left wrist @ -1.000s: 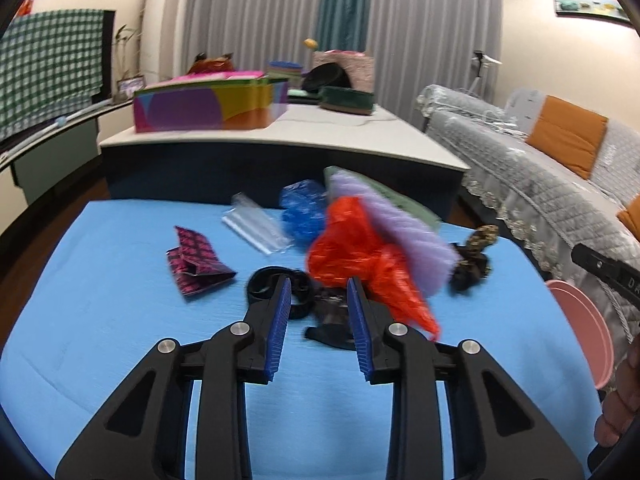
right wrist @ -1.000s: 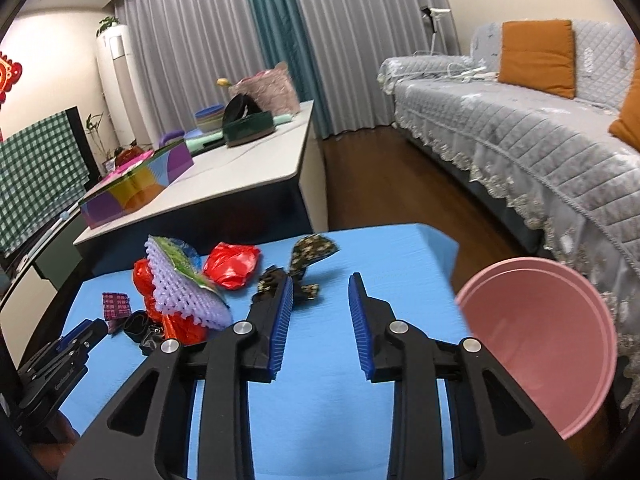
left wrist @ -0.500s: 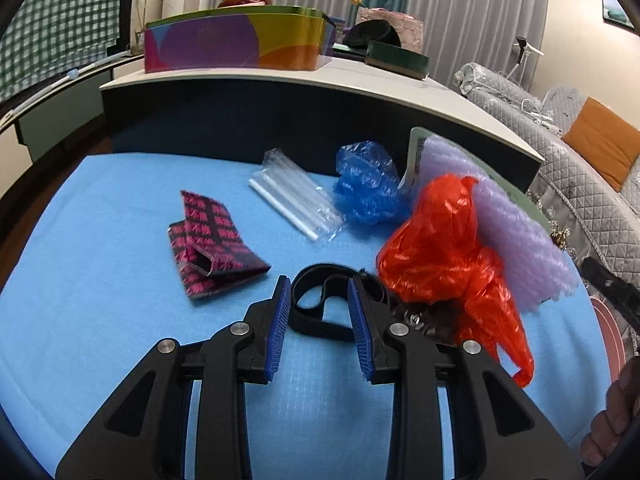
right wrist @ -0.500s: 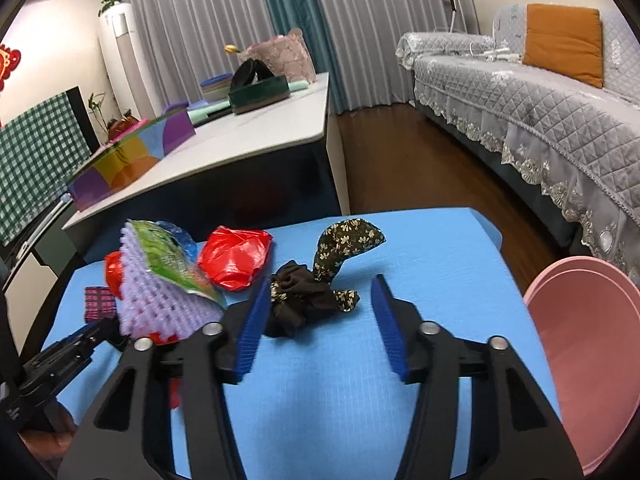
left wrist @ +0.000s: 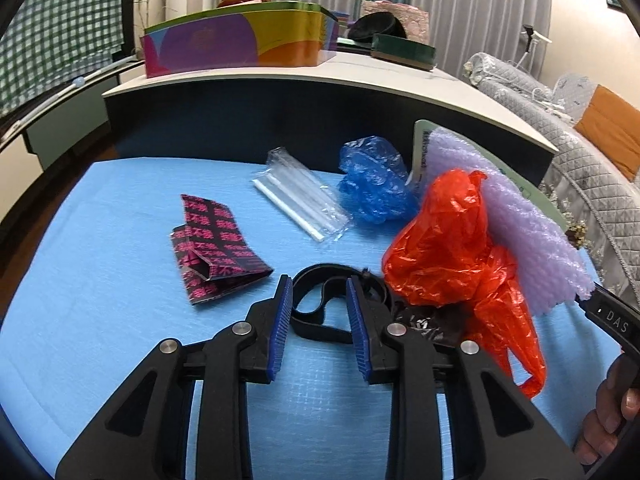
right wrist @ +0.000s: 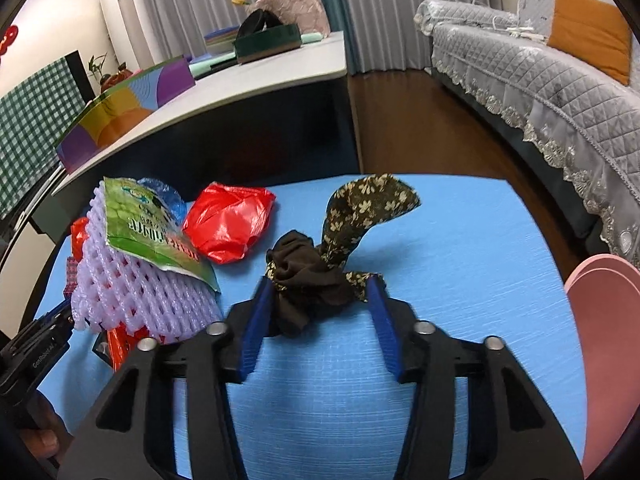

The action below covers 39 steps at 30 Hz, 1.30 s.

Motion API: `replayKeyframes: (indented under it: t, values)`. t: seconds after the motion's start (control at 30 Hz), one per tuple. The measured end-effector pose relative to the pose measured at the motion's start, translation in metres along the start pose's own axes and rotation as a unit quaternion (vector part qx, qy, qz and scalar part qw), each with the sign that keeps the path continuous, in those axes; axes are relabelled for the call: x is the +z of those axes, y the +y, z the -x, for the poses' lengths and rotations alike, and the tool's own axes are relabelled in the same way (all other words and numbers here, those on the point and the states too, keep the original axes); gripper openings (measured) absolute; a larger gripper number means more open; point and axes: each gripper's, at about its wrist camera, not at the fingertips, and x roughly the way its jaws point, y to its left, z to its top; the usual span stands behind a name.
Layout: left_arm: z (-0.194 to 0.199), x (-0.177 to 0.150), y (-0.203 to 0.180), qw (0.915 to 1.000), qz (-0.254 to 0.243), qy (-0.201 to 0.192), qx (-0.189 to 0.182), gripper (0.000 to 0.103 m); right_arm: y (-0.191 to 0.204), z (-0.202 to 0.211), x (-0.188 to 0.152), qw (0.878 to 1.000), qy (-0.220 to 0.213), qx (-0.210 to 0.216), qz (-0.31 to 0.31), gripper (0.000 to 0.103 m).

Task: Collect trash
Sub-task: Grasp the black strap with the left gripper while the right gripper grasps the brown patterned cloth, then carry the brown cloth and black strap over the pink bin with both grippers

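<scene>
Right gripper low over the blue table, jaws closing around the dark floral cloth scrunchie at frame centre, bundle between the pads but not visibly pinched yet. Risk here: only the crumpled dark lump sits between the pads, while the flowered tail flares up and away toward upper right; could slip free or drag if the pinch lands on a loose fold. Soft, floppy thing, likely to sag and swing once lifted. Pink bin waiting at right edge, well apart from the cloth, so a long carry with a weak hold looks chancy.

Left gripper in the other view, jaws parted and opening, straddling one side of a black loop strap lying flat on the table; pads not pressing it. Danger there: orange-red plastic bag just beside, right of centre, overhanging the strap's far end, with purple foam net leaning behind it; a careless close might snag the bag's film instead. Pink-and-black wrapper left of centre, clear straw packet and blue bag further up, untouched.
</scene>
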Motion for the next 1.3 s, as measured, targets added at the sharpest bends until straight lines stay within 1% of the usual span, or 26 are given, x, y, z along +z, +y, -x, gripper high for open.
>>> replayKeyframes:
  t: [0.03, 0.07, 0.1, 0.13, 0.17, 0.2, 0.23, 0.33, 0.43, 0.7, 1.0, 1.3]
  values:
    - [0.0, -0.001, 0.001, 1.0, 0.001, 0.002, 0.003, 0.04, 0.0, -0.001, 0.0, 1.0, 0.004, 0.006, -0.001, 0.032]
    - [-0.001, -0.001, 0.002, 1.0, 0.004, 0.007, 0.002, 0.04, 0.0, -0.001, -0.001, 1.0, 0.004, 0.01, -0.002, 0.023]
    - [-0.004, -0.002, 0.003, 0.9998, 0.007, 0.017, -0.001, 0.04, 0.001, -0.001, -0.001, 1.0, 0.004, 0.012, -0.001, 0.019]
    - [-0.005, -0.002, 0.004, 0.9998, 0.008, 0.02, -0.003, 0.04, 0.002, 0.001, -0.002, 1.0, 0.004, 0.014, 0.003, 0.012]
    - [-0.006, -0.001, 0.005, 0.9997, 0.01, 0.021, -0.004, 0.038, 0.003, 0.003, -0.003, 1.0, 0.003, 0.013, 0.007, 0.01]
    - [-0.006, -0.002, 0.006, 0.9996, 0.013, 0.022, -0.007, 0.034, 0.004, 0.005, -0.004, 1.0, 0.001, 0.01, 0.012, 0.009]
    - [-0.007, -0.002, 0.007, 0.9996, 0.014, 0.024, -0.009, 0.019, 0.005, 0.008, -0.005, 1.0, -0.001, 0.01, 0.015, 0.008]
    - [-0.006, -0.002, 0.009, 0.9995, 0.017, 0.023, -0.011, 0.01, 0.005, 0.018, -0.007, 1.0, -0.007, 0.009, 0.02, 0.007]
    - [-0.003, -0.004, 0.008, 0.9997, 0.014, 0.018, -0.007, 0.007, 0.006, 0.03, -0.009, 1.0, -0.016, 0.007, 0.024, 0.007]
    - [0.022, -0.002, 0.003, 0.9999, 0.0, -0.016, 0.0, 0.006, 0.01, 0.067, -0.013, 0.999, -0.04, -0.002, 0.037, 0.007]
    - [0.06, -0.004, -0.005, 0.9987, -0.015, -0.047, -0.016, 0.006, 0.005, 0.123, -0.015, 0.997, -0.078, -0.006, 0.026, 0.007]
    - [0.089, -0.009, -0.011, 0.9968, -0.03, -0.067, -0.032, 0.006, -0.004, 0.161, -0.029, 0.995, -0.092, -0.019, 0.032, 0.007]
